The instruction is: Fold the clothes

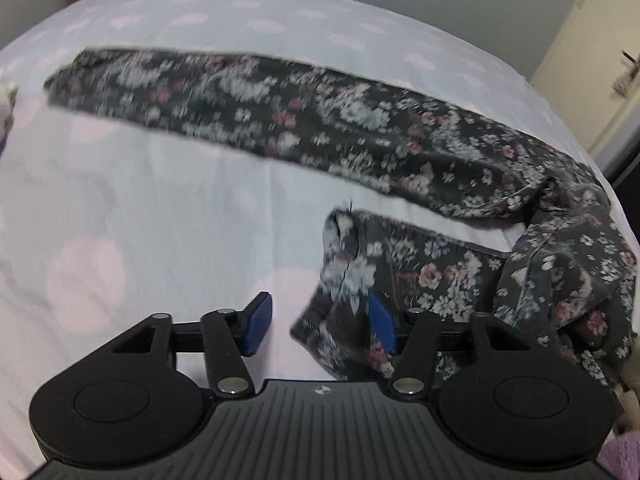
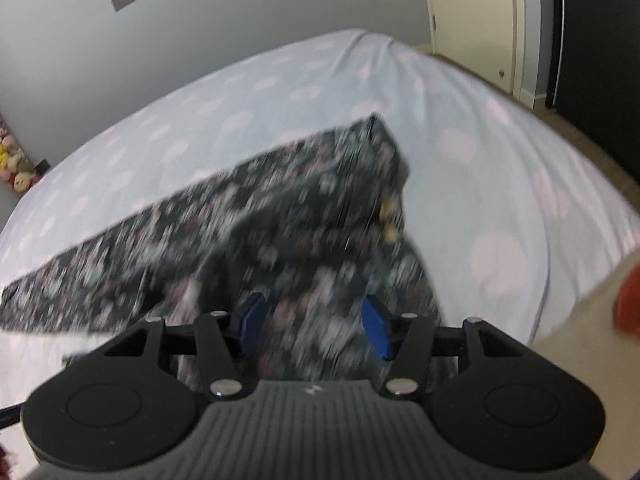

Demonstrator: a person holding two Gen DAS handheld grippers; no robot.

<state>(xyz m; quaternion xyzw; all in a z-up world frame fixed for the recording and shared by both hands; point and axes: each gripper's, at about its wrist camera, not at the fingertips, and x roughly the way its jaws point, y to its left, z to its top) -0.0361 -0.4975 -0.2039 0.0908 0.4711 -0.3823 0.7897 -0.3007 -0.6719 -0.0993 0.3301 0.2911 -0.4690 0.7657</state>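
I count one floral garment [image 1: 320, 120], one bed [image 1: 140, 200], two grippers (left [image 1: 320, 324], right [image 2: 314, 326]), and several plush toys [image 2: 16, 168].

Bed sheet [image 1: 140, 208], pale with faint pink spots, spreads ahead of and beneath both claws. Plush toys [image 2: 16, 164] sit far left of the right claw, against the grey wall [image 2: 240, 8]. A cream door [image 2: 472, 20] stands ahead to its right; an orange-red object [image 2: 628, 304], blurred, lies close right.

The trousers [image 1: 304, 120] lie spread across the bed [image 1: 140, 208], one leg stretching left.
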